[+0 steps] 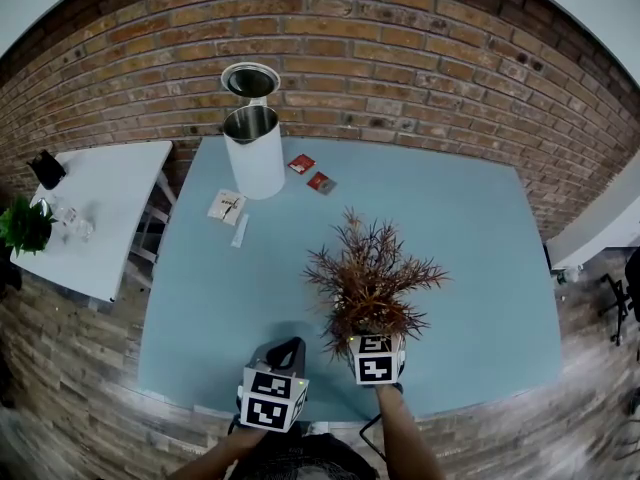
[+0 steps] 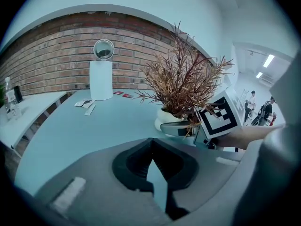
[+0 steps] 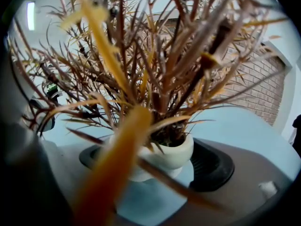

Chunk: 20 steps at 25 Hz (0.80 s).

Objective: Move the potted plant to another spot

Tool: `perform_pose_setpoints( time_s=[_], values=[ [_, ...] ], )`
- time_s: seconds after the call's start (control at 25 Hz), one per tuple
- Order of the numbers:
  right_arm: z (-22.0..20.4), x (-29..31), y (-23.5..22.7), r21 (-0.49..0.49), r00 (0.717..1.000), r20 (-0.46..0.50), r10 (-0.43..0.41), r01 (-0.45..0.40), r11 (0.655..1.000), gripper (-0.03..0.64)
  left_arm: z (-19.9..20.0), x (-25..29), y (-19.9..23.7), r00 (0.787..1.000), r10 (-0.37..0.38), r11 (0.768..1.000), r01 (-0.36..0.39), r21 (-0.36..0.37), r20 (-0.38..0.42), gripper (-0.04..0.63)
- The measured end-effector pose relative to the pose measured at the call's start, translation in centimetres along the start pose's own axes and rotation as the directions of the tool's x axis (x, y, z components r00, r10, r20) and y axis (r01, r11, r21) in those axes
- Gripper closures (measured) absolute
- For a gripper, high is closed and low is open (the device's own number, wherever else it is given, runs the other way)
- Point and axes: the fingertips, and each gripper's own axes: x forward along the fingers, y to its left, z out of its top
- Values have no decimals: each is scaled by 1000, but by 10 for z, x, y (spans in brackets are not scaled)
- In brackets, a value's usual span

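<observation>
The potted plant (image 1: pixel 368 273) has spiky red-brown foliage and a small white pot (image 3: pixel 164 155). It stands toward the front of the blue table (image 1: pixel 480 258). My right gripper (image 1: pixel 372 334) reaches in from the front edge, one jaw on each side of the pot, and its black pads (image 3: pixel 214 166) press against the pot's sides. In the left gripper view the same plant (image 2: pixel 181 81) is off to the right with the right gripper's marker cube (image 2: pixel 218 117) beside it. My left gripper (image 1: pixel 285 350) hovers left of the plant near the front edge, jaws together (image 2: pixel 151 145) and empty.
A white bin (image 1: pixel 254 148) with its lid up stands at the back of the table, with two red packets (image 1: pixel 310 173) and white packets (image 1: pixel 228 206) near it. A white side table (image 1: pixel 100 208) at left holds a green plant (image 1: pixel 25 226). A brick wall (image 1: pixel 400 58) runs behind.
</observation>
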Motion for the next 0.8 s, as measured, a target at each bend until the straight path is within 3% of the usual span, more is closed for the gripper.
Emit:
perform_pose_setpoints(
  time_s=[0.8],
  values=[
    [-23,-27,10,-9,1000,-3,11,-11,1000,126,-11,-17,-22,999,28,1000,-28,2,33,600]
  ],
)
